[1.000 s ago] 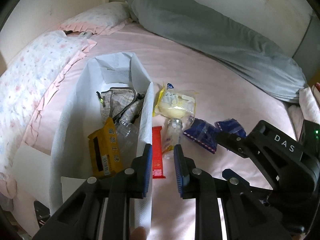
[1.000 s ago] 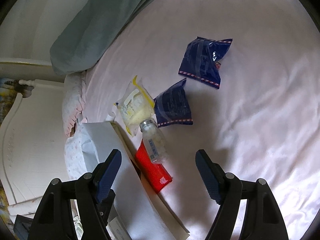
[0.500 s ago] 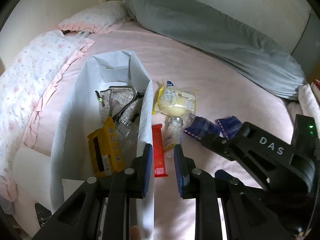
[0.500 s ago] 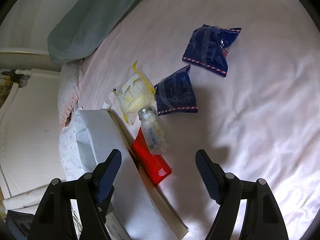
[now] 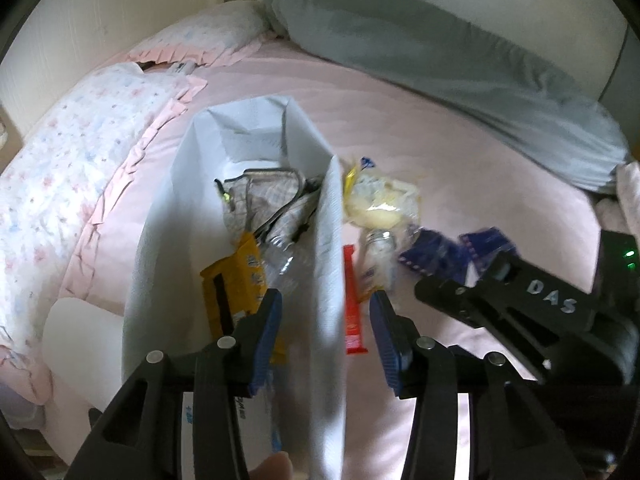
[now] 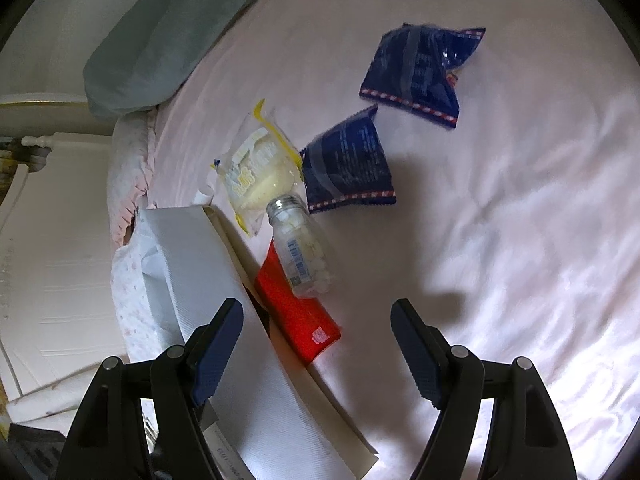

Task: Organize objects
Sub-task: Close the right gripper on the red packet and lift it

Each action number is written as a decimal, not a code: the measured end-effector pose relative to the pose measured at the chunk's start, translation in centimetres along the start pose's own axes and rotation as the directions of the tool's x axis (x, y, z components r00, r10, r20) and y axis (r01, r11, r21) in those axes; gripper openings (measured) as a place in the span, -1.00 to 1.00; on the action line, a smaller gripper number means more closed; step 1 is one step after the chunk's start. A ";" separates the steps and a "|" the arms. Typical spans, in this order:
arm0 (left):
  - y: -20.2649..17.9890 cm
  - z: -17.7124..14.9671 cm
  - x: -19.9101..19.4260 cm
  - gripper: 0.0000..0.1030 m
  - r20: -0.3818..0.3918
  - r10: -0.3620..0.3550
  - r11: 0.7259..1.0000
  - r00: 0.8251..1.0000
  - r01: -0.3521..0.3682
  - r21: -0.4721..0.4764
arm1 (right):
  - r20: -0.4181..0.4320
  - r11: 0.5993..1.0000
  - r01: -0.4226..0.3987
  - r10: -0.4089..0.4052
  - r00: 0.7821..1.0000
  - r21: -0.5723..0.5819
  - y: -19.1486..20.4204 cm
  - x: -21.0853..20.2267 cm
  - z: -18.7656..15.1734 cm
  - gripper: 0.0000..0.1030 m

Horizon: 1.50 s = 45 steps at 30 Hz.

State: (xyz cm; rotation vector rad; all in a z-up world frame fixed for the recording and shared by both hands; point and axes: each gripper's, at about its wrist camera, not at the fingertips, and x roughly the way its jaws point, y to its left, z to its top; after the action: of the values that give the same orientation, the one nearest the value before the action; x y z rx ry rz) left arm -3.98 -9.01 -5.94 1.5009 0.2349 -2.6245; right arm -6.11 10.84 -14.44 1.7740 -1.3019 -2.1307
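Note:
A white paper bag (image 5: 160, 248) lies open on the pink bed, holding a yellow packet (image 5: 236, 284), a plaid pouch (image 5: 268, 200) and a clear bottle. Beside its right wall lie a red bar (image 5: 352, 304), a small pill bottle (image 6: 302, 254), a yellow-trimmed snack bag (image 6: 260, 172) and two dark blue packets (image 6: 348, 168) (image 6: 420, 68). My left gripper (image 5: 324, 332) is open, its jaws straddling the bag's right wall (image 5: 330, 280). My right gripper (image 6: 316, 344) is open and empty above the red bar (image 6: 296, 312) and the pill bottle.
A grey bolster (image 5: 440, 56) runs along the far side of the bed. Floral pillows (image 5: 72, 152) lie left of the bag. A white headboard (image 6: 52, 280) stands at the left in the right wrist view. The right gripper's body (image 5: 540, 312) shows right of the left one.
My left gripper has opened from nearly shut to wide around the bag wall. My right gripper has moved closer to the pill bottle and red bar.

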 end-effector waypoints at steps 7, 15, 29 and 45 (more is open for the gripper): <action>1.7 0.0 2.1 -0.05 -0.072 0.030 0.999 0.997 -0.034 -0.043 | -0.013 1.000 -0.024 0.024 1.000 0.005 0.2 0.8 0.0 0.48; 3.4 0.1 2.7 0.19 -0.089 0.016 0.997 0.996 -0.023 -0.077 | -0.059 0.999 -0.032 0.031 0.998 -0.012 0.8 3.2 0.3 0.48; 4.1 0.0 3.0 0.28 -0.119 0.019 0.991 0.993 -0.035 -0.127 | -0.168 0.996 -0.008 -0.007 0.986 -0.091 2.2 8.5 0.1 0.19; 3.9 -0.2 -0.4 0.11 -0.025 -0.100 0.976 0.995 0.093 -0.196 | -0.023 0.991 -0.056 0.054 0.998 -0.120 3.2 2.9 -0.9 -0.75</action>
State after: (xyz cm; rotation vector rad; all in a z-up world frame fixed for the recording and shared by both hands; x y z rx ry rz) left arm -2.94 -12.75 -5.97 1.5059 0.5640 -2.5605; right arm -7.76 6.72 -14.64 1.6881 -1.1761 -2.1092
